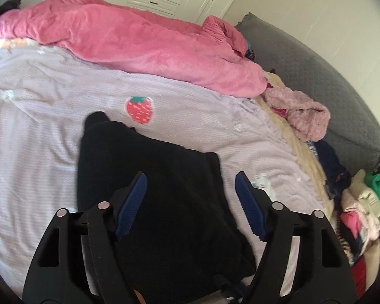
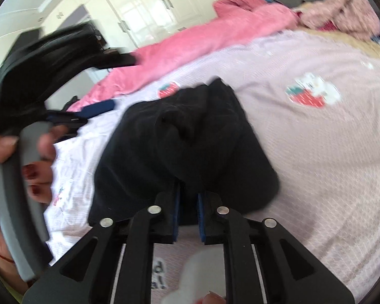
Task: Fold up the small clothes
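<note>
Fabric, soft and dark, is the whole concern: a small black garment [image 1: 149,190] is lying on the bed [image 1: 38,126], on the lilac strawberry-print sheet, just on the near side of the strawberry patch [image 1: 139,109], which serves as the landmark.

The left tongs [image 1: 190,197] are standing released, their blue pads spread wide and hovering over the garment's near half, well short of the strawberry patch and gripping nothing. The right tongs [image 2: 188,202] are clenching the black garment [image 2: 179,139], pads drawn close on a bunched edge at the end farthest from the strawberry patch [image 2: 168,89]. The cloth is heaping up in soft ridges between that grip and the patch.

By its look the garment is light and limp, probably a knit or jersey; it is likely sagging wherever it is unsupported and taking creases easily. It appears not slippery, and the ribbed pads should be biting well on a doubled edge. Nothing about it seems fragile, though a single layer pinched alone may be stretching or slipping free. A sound hold would be a hem or corner, both layers together, with the left tongs taking the matching edge on the side away from the pink blanket [image 1: 139,40], which lies beyond the strawberry patch.
</note>
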Action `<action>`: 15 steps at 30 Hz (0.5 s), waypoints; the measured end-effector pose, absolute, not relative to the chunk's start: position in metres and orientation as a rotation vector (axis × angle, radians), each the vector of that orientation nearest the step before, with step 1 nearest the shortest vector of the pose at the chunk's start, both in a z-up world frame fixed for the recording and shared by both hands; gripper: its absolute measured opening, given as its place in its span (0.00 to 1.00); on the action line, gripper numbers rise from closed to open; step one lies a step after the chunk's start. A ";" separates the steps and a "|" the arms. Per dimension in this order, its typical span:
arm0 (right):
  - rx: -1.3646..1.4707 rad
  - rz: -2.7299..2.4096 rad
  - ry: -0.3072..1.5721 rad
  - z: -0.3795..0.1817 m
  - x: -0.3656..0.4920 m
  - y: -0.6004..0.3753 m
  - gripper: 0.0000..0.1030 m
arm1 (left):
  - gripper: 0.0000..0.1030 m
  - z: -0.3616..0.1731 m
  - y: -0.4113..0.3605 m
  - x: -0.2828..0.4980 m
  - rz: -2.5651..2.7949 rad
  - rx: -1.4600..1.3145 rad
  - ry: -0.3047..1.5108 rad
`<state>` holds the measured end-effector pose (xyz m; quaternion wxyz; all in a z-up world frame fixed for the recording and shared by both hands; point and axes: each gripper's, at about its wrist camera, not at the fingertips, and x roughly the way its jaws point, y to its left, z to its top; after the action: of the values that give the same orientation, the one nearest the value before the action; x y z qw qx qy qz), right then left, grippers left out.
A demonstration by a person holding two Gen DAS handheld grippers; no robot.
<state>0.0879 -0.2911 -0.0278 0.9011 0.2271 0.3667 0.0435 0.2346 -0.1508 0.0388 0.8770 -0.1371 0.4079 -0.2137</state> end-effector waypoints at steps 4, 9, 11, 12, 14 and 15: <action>0.527 0.081 0.752 -0.026 0.080 -0.301 0.26 | 0.54 0.027 -0.129 0.225 -0.345 -0.185 0.850; 0.518 0.030 0.610 0.000 0.064 -0.311 0.33 | 0.54 -0.001 -0.109 0.217 -0.255 -0.102 0.880; 0.490 0.011 0.551 0.012 0.061 -0.316 0.36 | 0.52 -0.015 -0.109 0.215 -0.270 -0.090 0.911; 0.468 0.014 0.545 0.017 0.065 -0.319 0.41 | 0.52 -0.019 -0.112 0.213 -0.266 -0.071 0.903; 0.461 0.063 0.583 0.022 0.085 -0.324 0.48 | 0.51 -0.020 -0.115 0.208 -0.257 -0.031 0.878; 0.465 0.077 0.611 0.022 0.097 -0.327 0.49 | 0.49 -0.020 -0.116 0.206 -0.256 -0.021 0.869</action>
<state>0.0966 -0.3265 0.0218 0.9265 0.2268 0.2977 0.0377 0.2060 -0.1161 -0.0197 0.8992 -0.0102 0.4197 -0.1236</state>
